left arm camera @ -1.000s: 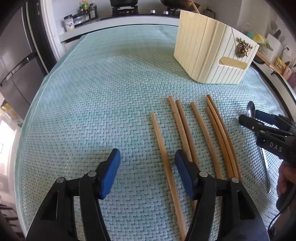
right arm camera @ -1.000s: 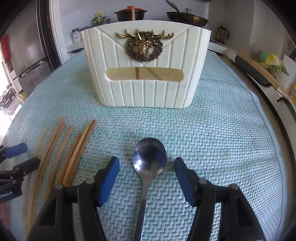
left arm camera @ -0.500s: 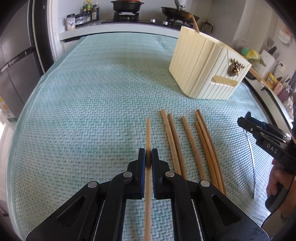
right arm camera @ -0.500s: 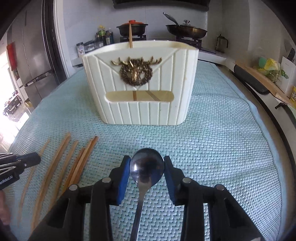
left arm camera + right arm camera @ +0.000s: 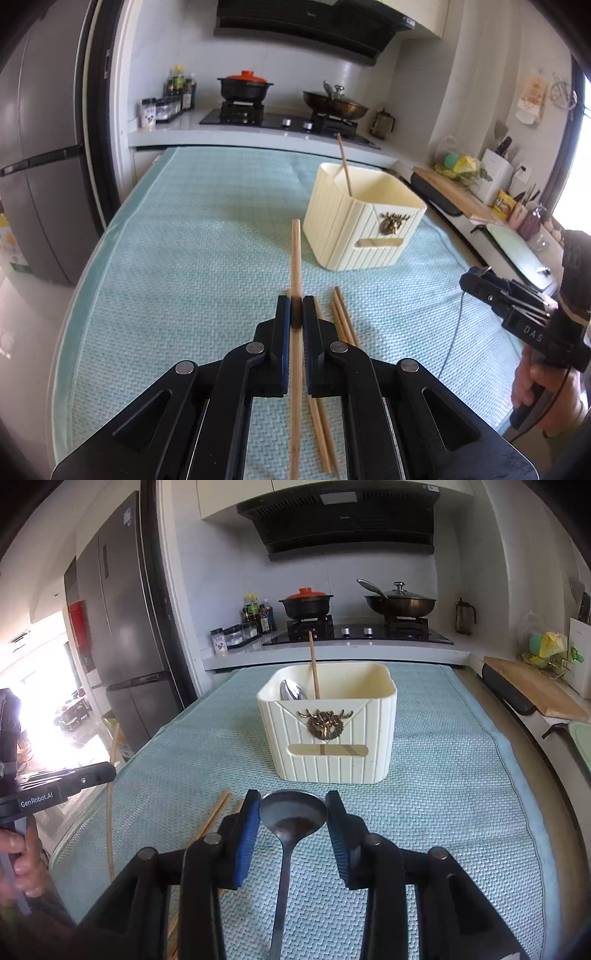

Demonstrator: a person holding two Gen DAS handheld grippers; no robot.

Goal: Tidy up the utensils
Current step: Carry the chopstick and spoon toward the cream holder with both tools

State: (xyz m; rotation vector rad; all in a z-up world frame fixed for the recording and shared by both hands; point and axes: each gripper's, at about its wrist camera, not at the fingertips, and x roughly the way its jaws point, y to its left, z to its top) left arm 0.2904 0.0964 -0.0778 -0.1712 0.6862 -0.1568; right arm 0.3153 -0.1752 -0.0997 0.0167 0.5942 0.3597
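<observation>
My left gripper (image 5: 296, 314) is shut on a wooden chopstick (image 5: 295, 254), lifted off the mat and pointing toward the cream utensil holder (image 5: 360, 225). My right gripper (image 5: 292, 814) is shut on the bowl of a metal spoon (image 5: 293, 812), raised above the mat in front of the cream utensil holder (image 5: 332, 746). That holder has a brass deer emblem and holds one upright chopstick (image 5: 314, 668) and a spoon (image 5: 293, 692). Several more chopsticks (image 5: 341, 314) lie on the mat below the left gripper. The left gripper (image 5: 105, 773) shows at the left edge of the right wrist view.
A teal woven mat (image 5: 184, 240) covers the table. Behind it runs a counter with a stove, a red-lidded pot (image 5: 245, 86) and a lidded pan (image 5: 334, 101). A fridge (image 5: 40, 155) stands at the left. A cutting board (image 5: 535, 690) and clutter line the right counter.
Both grippers closed from open, the left on a chopstick and the right on the spoon. Both then rose off the mat with them and tilted up toward the holder.
</observation>
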